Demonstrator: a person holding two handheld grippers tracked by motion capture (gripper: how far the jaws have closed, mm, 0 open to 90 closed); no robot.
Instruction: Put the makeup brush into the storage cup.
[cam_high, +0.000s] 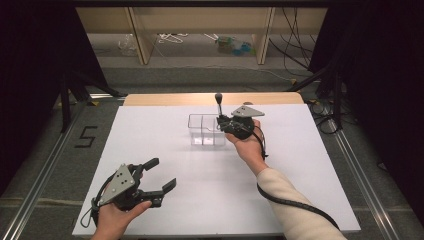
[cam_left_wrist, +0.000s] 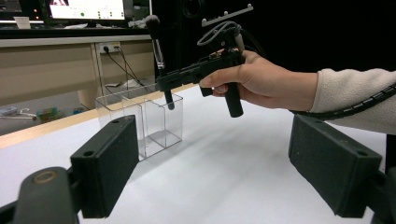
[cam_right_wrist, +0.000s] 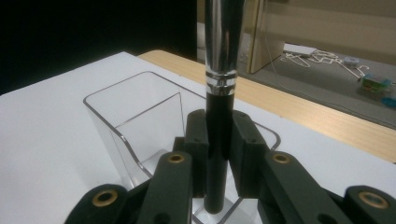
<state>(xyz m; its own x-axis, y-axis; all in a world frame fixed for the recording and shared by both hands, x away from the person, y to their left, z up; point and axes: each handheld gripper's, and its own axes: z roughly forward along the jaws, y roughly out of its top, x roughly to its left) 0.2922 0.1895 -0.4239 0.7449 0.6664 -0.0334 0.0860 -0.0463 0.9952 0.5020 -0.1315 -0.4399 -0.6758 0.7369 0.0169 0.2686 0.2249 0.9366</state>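
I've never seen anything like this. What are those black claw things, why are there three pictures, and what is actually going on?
A person sits at a white table and holds a hand-operated clamp, called a gripper, in each hand. One picture comes from a camera fixed above, looking down on the table. The other two come from small cameras riding on the grippers, looking out along their black jaws.

On the table stands a clear plastic organizer with compartments. The right gripper has its jaws shut on a makeup brush, gripping the black handle and holding it upright, bristles up, with the handle's lower end just inside the organizer. The left gripper rests low near the table's front left corner, jaws wide open, holding nothing.
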